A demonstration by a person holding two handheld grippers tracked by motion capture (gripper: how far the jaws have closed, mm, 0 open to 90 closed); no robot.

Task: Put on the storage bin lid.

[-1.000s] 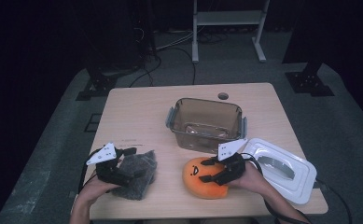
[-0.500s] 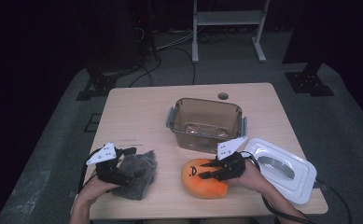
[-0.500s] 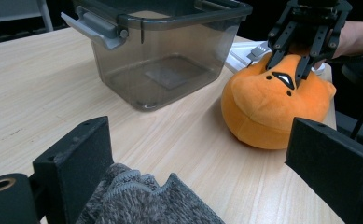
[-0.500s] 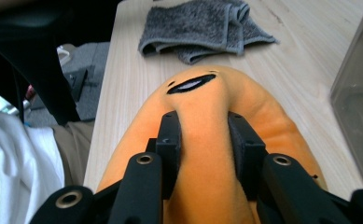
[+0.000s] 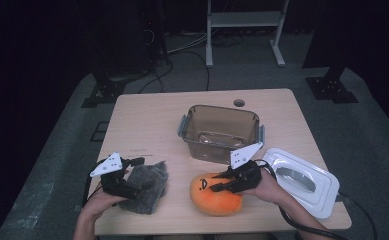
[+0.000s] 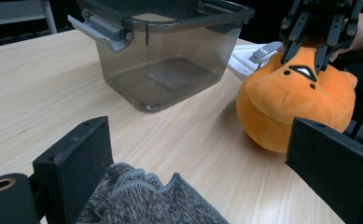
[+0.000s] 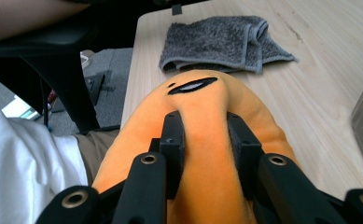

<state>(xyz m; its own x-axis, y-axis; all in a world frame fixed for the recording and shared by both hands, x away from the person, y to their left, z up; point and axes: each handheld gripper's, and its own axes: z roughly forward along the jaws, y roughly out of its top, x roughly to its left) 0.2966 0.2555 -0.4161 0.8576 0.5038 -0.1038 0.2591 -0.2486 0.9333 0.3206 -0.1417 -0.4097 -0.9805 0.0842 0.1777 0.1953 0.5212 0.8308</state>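
Right gripper: jaws have just been closing and now pinch a ridge of the orange plush toy between them; the plush bulges up in the gap.
Left gripper: jaws stand wide apart, the grey cloth lying low between them; the pads do not press on it.
Plush toy, place: on the worktop near the person's edge, just in front of the clear tub and beside the white lid; the cloth lies well apart to its left.
Tub: open, empty but for a flat label on its floor; latch handles hang at both ends.
Risk 1, shallow grip: the jaws hold only a fold of soft fabric near one end of the toy. On lifting, the body would likely sag and swing, and the fold could slide out of the pads.
Risk 2, rim contact: a drooping toy carried low could catch the near wall of the tub and push it across the worktop or tear the grip loose.
Risk 3, lid: the lid lies just beside the right hand; a wide sweep of the wrist or the trailing cable could knock it toward the worktop's edge.
Risk 4, cloth: with the left jaws open over loose knit, closing off-centre may take one layer only, so that the cloth unfolds and drags.
Safeguard, as judged: lift straight up, clear the rim fully, then lower into the tub.
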